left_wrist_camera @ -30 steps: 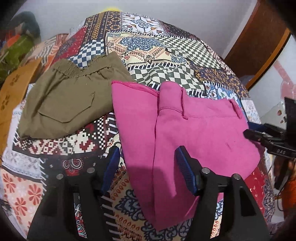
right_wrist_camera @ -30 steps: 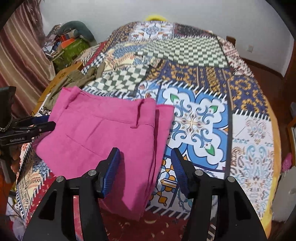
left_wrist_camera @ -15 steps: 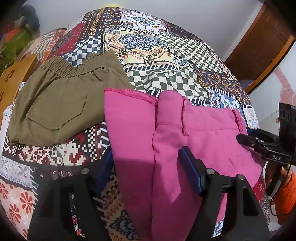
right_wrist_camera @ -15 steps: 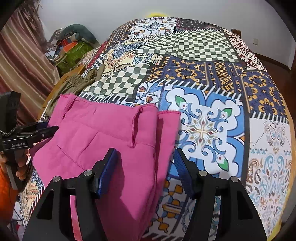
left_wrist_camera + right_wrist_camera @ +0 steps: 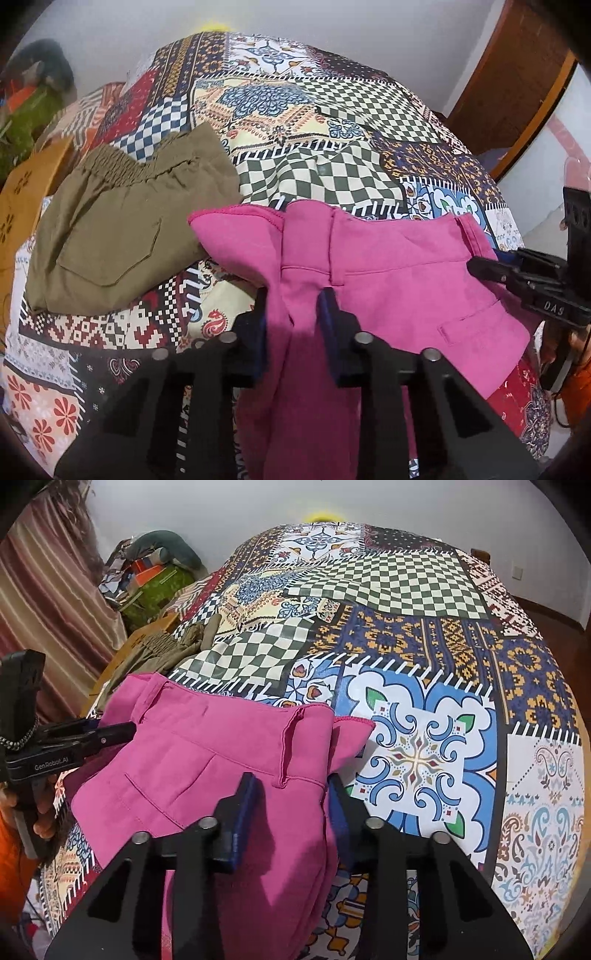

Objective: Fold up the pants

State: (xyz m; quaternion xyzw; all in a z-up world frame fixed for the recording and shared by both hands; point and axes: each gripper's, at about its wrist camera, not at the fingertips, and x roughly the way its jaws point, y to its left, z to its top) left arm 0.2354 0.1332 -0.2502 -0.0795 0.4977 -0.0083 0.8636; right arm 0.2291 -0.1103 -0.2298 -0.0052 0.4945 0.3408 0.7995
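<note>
The pink pants (image 5: 399, 269) lie folded at the near edge of the bed, waistband facing away, and also show in the right wrist view (image 5: 207, 760). My left gripper (image 5: 291, 321) is shut on a bunched fold of the pink pants near their left end. My right gripper (image 5: 291, 805) has narrowed around the right end of the pants, and the fabric fills the space between its blue pads (image 5: 243, 812). Each gripper shows in the other's view, the right (image 5: 524, 277) and the left (image 5: 74, 738).
Folded olive pants (image 5: 122, 225) lie to the left of the pink pair on the patchwork bedspread (image 5: 424, 664). A cardboard box (image 5: 22, 192) and a clutter pile (image 5: 151, 576) sit beyond the bed's left side. A wooden door (image 5: 517, 74) stands at the right.
Both grippers have moved forward onto the pink pants and closed from wide open onto the fabric. The left end of the pants has bunched and lifted.
</note>
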